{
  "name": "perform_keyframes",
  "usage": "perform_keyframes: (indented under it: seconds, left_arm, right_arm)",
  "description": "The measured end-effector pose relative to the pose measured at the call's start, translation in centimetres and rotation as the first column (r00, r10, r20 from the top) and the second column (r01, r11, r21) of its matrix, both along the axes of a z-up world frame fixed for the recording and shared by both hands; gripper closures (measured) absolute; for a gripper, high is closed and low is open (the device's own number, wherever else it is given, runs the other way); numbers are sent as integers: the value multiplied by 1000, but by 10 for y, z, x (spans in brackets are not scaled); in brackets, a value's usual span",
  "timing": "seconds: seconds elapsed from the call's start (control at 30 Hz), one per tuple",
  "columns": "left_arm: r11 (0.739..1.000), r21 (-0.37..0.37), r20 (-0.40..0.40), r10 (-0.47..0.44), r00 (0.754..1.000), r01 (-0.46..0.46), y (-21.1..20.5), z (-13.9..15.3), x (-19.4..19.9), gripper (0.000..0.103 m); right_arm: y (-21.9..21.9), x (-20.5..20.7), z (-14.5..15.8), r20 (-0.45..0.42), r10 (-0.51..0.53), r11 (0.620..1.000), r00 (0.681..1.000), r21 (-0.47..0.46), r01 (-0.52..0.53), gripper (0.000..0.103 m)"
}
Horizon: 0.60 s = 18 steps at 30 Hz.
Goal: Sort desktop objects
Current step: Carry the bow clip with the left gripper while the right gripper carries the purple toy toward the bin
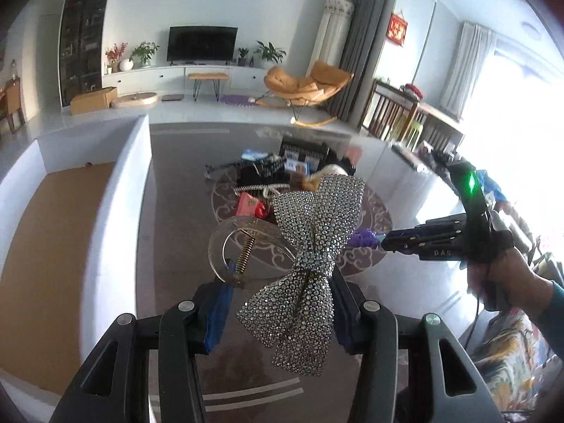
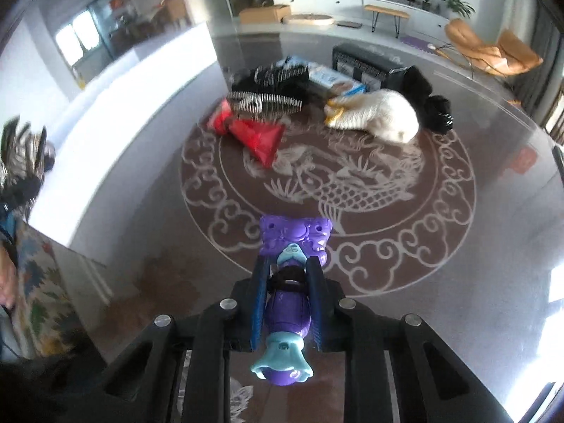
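Between the fingers at lower centre of the left wrist view, the left tool (image 1: 278, 303) stands partly closed and grips a rhinestone bow hair clip (image 1: 310, 264) about its knot, lifted clear of the counter (image 1: 176, 183); the bow's long axis runs from upper right to lower left of the frame, and its clear claw (image 1: 243, 246) juts to the left. At left of the same frame lies an open white box (image 1: 105, 211) with a brown floor, its near wall just beside the clip, so the left hand appears the nearer one for a drop there. At lower centre of the right wrist view, the right tool (image 2: 287, 275) is closed tight on a purple toy (image 2: 290, 282), whose long axis lies along the fingers, its pale blue end toward the camera. The remaining pile, with a red packet (image 2: 259, 135), a black comb (image 2: 268, 98) and a white plush item (image 2: 380, 114), sits at upper centre, well apart from both tools. The patterned middle of the counter is bare, giving free room; the box wall is the edge to clear
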<state>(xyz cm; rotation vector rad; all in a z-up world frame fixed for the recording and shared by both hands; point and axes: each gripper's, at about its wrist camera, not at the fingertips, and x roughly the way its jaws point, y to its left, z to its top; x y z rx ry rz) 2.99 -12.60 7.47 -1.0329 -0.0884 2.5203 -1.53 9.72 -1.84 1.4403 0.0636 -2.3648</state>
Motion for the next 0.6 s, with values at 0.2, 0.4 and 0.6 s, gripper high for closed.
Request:
perform_keyframes:
  seconds: [0.2,0.4,0.6]
  left_arm:
    - [997,62,-4,53,999,-53,-45,18,7,54]
    - [985,101,-15,138,990,-136,-99,30,10,54]
    - [953,64,3,297,955,-297,-176,29,-6,54]
  right_arm:
    - [-10,6,44,-8,24,999,1000,-42,-24,81]
    - [-46,5,80,-39,69,994,997,-82,-72,81]
    - [-130,-11,118,-95,146,952,985,-257,-166,81]
